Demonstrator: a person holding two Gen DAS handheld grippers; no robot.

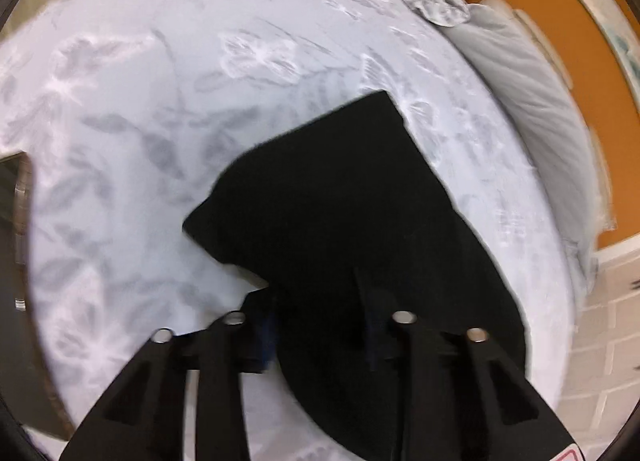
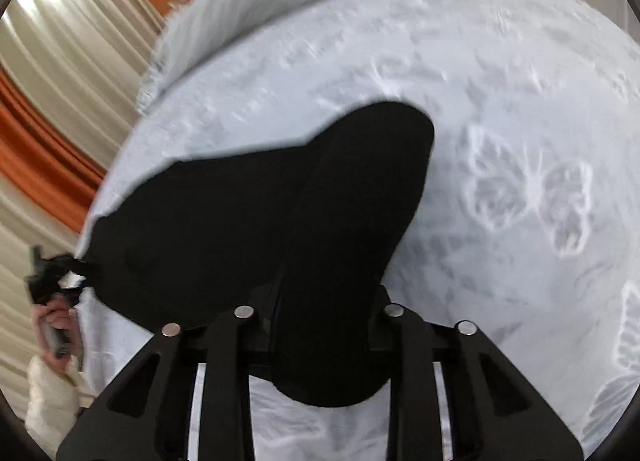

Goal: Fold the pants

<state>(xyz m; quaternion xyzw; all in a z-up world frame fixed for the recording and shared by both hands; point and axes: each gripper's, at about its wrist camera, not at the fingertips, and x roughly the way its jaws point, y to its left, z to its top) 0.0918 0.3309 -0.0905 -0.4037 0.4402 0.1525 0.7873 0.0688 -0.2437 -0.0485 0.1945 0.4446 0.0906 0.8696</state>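
Note:
The black pants (image 1: 328, 201) hang lifted above a pale blue flowered bedspread (image 1: 140, 101), with the far end still on the bed. My left gripper (image 1: 320, 301) is shut on one part of the pants' near edge. In the right wrist view the pants (image 2: 240, 221) rise from the bedspread (image 2: 520, 101) up between the fingers. My right gripper (image 2: 324, 301) is shut on another part of the pants. The other gripper (image 2: 60, 277) shows at the far left, held in a hand, with the cloth's corner in it.
Grey pillows (image 1: 528, 101) lie along an orange wall (image 1: 560, 1) at the bed's head. Cream and orange curtains (image 2: 60, 81) hang beside the bed. A dark wooden piece of furniture (image 1: 16, 201) stands by the bed's left edge.

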